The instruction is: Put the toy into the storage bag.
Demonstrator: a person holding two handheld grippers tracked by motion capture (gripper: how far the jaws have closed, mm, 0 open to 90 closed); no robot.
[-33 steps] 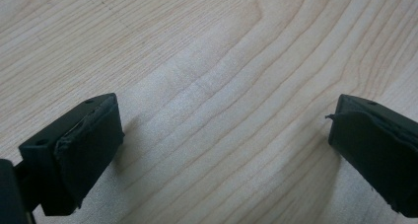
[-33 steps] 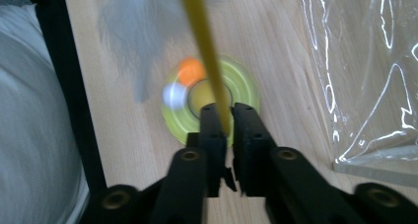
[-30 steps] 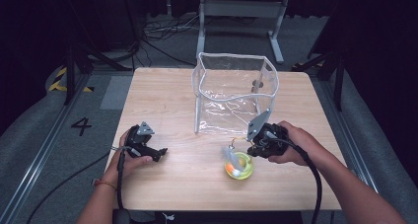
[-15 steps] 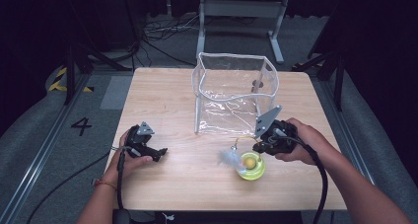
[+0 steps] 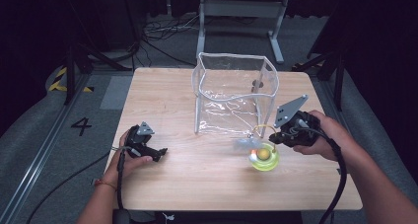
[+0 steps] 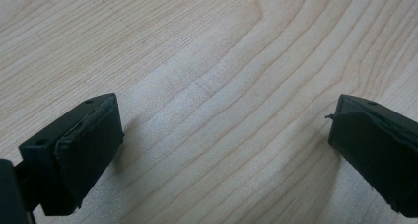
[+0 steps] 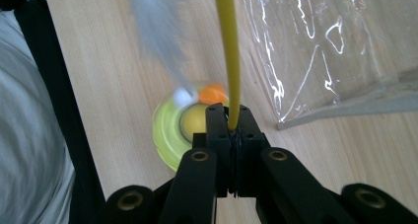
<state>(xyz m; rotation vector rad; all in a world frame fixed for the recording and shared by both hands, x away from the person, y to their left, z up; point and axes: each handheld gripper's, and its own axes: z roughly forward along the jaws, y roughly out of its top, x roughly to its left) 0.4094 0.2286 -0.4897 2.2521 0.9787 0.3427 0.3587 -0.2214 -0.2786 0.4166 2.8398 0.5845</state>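
Since the yellow-green toy (image 5: 265,156) slid rightward from a second ago, we log: right gripper (image 7: 229,128) clamps its yellow wand (image 7: 228,51); left gripper (image 6: 222,150) spread wide, idle beside clear bag (image 5: 234,93).

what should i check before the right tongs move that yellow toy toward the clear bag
1. Grip: right tongs shut on the yellow wand - ok.
2. Toy base: yellow-green disc on the table, apart from the clear bag - ok.
3. Bag upright, mouth open at top - ok.
4. Whether wand and disc are one piece and lift together - cannot tell.
5. Feather end blurred, so its position - cannot tell.
6. Left tongs open over bare wood, away from the bag - ok.
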